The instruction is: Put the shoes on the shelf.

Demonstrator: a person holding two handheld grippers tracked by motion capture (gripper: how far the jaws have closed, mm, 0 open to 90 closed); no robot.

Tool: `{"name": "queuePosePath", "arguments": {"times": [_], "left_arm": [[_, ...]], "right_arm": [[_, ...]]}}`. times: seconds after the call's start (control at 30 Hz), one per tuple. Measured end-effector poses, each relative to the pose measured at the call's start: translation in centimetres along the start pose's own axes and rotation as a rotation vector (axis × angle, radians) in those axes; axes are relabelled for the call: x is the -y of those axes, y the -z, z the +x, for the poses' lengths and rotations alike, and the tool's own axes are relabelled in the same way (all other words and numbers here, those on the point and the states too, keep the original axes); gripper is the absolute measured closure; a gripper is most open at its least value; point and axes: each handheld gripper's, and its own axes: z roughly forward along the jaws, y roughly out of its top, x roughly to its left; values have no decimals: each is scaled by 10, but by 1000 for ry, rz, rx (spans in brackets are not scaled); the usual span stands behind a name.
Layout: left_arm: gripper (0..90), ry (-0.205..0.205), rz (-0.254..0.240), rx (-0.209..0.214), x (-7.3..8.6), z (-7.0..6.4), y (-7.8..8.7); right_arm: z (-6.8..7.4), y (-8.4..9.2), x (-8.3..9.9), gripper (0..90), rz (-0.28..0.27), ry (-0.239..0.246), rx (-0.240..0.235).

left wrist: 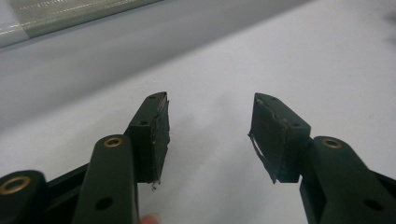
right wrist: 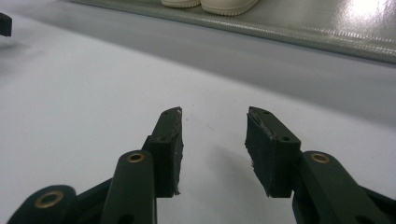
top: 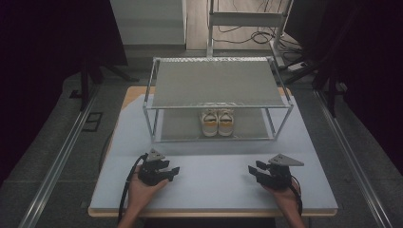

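From above, a two-tier metal rack [top: 216,97] stands at the far middle of the white table [top: 214,190]. A pair of white shoes [top: 217,122] sits side by side on the rack's lower shelf, under the bare top shelf. Nearer than the rack, the left hand-held gripper [top: 175,171] and the right hand-held gripper [top: 253,172] rest well apart, each in a hand.

In the left gripper view, that gripper [left wrist: 208,135] gapes with nothing between its jaws, the rack's edge [left wrist: 70,14] beyond.

In the right gripper view, the gripper [right wrist: 212,149] is likewise spread and empty; the shoes' soles [right wrist: 210,3] lie ahead on the rack's lower shelf [right wrist: 299,28].
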Motion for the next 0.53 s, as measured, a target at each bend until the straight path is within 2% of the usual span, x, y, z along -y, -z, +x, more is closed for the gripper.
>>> {"name": "queuePosePath", "arguments": {"times": [0.27,0.47,0.53], "left_arm": [[447,8,-4,-3,1,3,2],[407,-4,14,-3,1,1,0],[391,-9,17,-15,2,1,0]], "right_arm": [[-2,-4,3,553,14,-5,1],[-2,-4,3,547,12,-2,-1],[-3,-4,2,537,11,0,1]]}}
